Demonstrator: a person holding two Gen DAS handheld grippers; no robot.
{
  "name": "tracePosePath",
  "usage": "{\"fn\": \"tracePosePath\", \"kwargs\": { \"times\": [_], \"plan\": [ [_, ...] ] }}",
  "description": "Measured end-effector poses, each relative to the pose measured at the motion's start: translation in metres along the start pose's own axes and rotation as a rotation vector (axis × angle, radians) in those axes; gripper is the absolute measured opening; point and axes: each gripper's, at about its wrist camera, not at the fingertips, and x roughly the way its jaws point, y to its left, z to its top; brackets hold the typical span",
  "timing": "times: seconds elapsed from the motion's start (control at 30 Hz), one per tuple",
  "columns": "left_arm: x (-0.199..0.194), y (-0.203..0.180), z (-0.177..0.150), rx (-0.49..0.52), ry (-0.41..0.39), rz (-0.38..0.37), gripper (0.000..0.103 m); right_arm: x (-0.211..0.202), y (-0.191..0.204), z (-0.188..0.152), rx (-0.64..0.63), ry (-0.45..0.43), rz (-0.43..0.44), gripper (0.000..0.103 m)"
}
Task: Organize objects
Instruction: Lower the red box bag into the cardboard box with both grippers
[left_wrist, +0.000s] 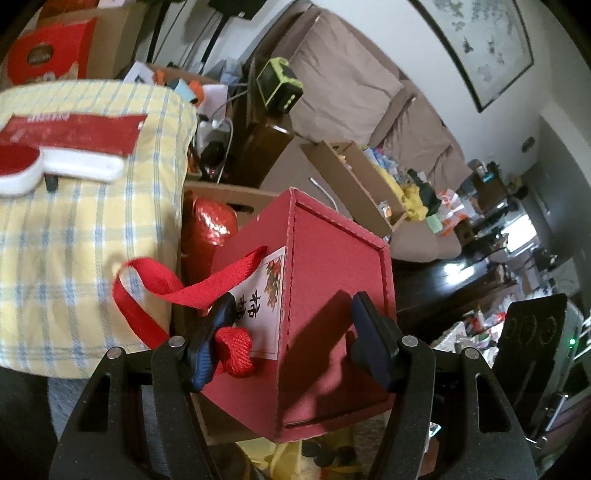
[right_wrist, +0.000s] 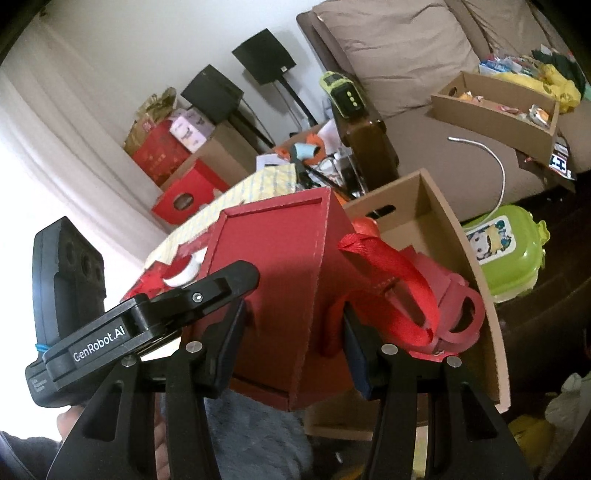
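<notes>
Red box (left_wrist: 325, 295) clamped by left tool (left_wrist: 291, 339) and right tool (right_wrist: 295, 332); green case (right_wrist: 506, 251) only in right view.

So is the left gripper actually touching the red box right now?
Touching. In the left wrist view, the left gripper has both fingers pressed against opposite faces of the red box, clamping a corner between them.

Box (left_wrist: 332, 314): red, with red ribbon handle (left_wrist: 162, 280). Cloth (left_wrist: 74, 229): yellow, blue-and-white check. Carton (right_wrist: 454, 258): brown. Container (right_wrist: 506, 251): lime green.
</notes>
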Motion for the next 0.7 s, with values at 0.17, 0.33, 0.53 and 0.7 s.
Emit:
{"fn": "tracePosePath", "kwargs": {
  "times": [0.17, 0.33, 0.53, 0.7],
  "plan": [
    [0.005, 0.001, -0.01, -0.016, -0.01, 0.057, 0.061, 0.01, -0.017, -0.004, 0.014, 0.035, 0.06, 0.052],
    [0.011, 0.008, -0.018, -0.056, -0.011, 0.105, 0.061, 0.026, -0.033, -0.01, 0.059, 0.076, 0.134, 0.052],
    [0.025, 0.014, -0.028, -0.062, 0.006, 0.141, 0.061, 0.042, -0.046, -0.016, 0.087, 0.121, 0.157, 0.052],
    [0.035, 0.008, -0.032, -0.052, 0.026, 0.139, 0.057, 0.043, -0.057, -0.018, 0.103, 0.128, 0.128, 0.051]
  ]
}}
